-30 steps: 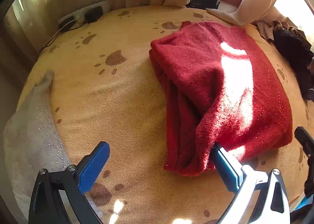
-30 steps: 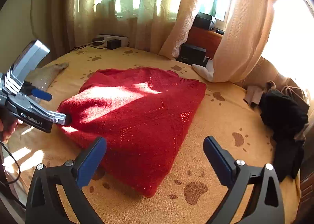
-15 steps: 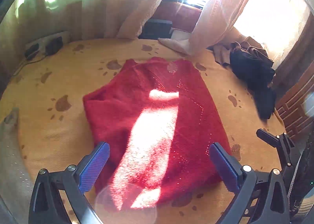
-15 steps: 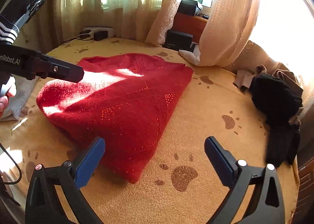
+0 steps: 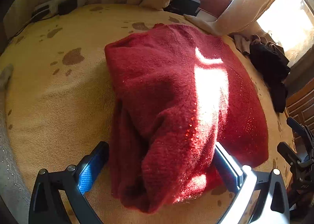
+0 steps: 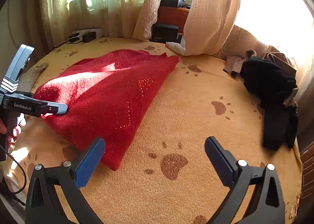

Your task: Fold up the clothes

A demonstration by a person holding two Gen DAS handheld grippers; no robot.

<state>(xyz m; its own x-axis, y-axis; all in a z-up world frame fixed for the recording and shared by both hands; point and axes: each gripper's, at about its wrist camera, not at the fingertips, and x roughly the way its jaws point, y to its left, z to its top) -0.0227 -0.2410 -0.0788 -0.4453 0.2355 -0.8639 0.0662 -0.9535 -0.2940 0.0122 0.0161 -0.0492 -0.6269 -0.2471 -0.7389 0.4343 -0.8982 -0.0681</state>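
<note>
A red knitted sweater lies folded on a yellow paw-print blanket. My left gripper is open, and the sweater's bunched near edge fills the gap between its blue pads. In the right wrist view the left gripper touches the sweater at its left end, held by a hand. My right gripper is open and holds nothing. It hovers over bare blanket, with its left pad just beside the sweater's near corner. Part of the right gripper shows at the left wrist view's right edge.
A heap of black and brown clothes lies at the blanket's right edge. A grey garment lies at the left. A power strip with plugs and a black box sit at the back under the curtains.
My left gripper pulled back and up from the sweater, then came down again onto its near edge, so fabric now sits between the open fingers. The right gripper barely moved.
</note>
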